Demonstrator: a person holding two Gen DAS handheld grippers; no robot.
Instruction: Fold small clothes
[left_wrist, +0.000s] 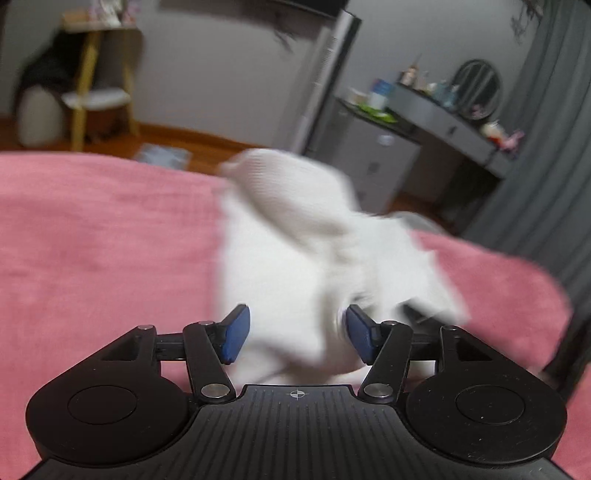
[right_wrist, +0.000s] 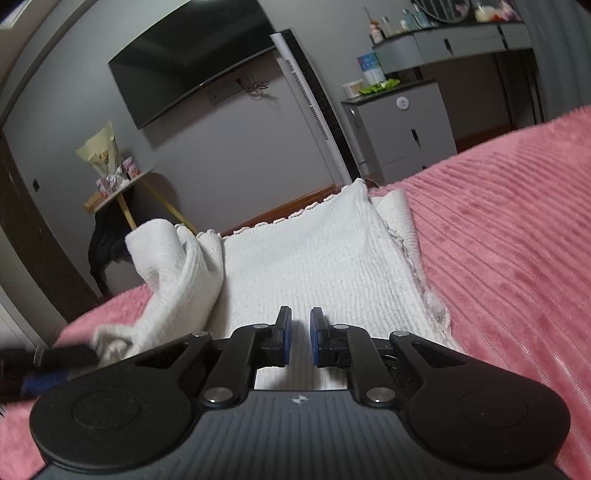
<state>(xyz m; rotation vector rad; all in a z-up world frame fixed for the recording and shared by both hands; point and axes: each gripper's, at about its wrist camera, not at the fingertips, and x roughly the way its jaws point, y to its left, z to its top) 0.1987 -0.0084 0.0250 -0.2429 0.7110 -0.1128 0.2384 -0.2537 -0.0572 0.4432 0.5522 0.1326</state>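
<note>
Pink bedding (right_wrist: 517, 229) filled both my views. My left gripper (left_wrist: 293, 334) had its jaws spread wide, white knit garment (left_wrist: 280, 266) blurred between them. My right gripper (right_wrist: 300, 338) showed jaws nearly closed with a narrow gap, hovering over the garment spread on the bed, one sleeve (right_wrist: 173, 273) bunched upward.

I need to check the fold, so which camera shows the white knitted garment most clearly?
The right wrist view: the white knitted garment is sharp there, lying on the pink bedspread with its ribbing and scalloped edge visible. The left wrist view shows it only as a motion-blurred white mass.
</note>
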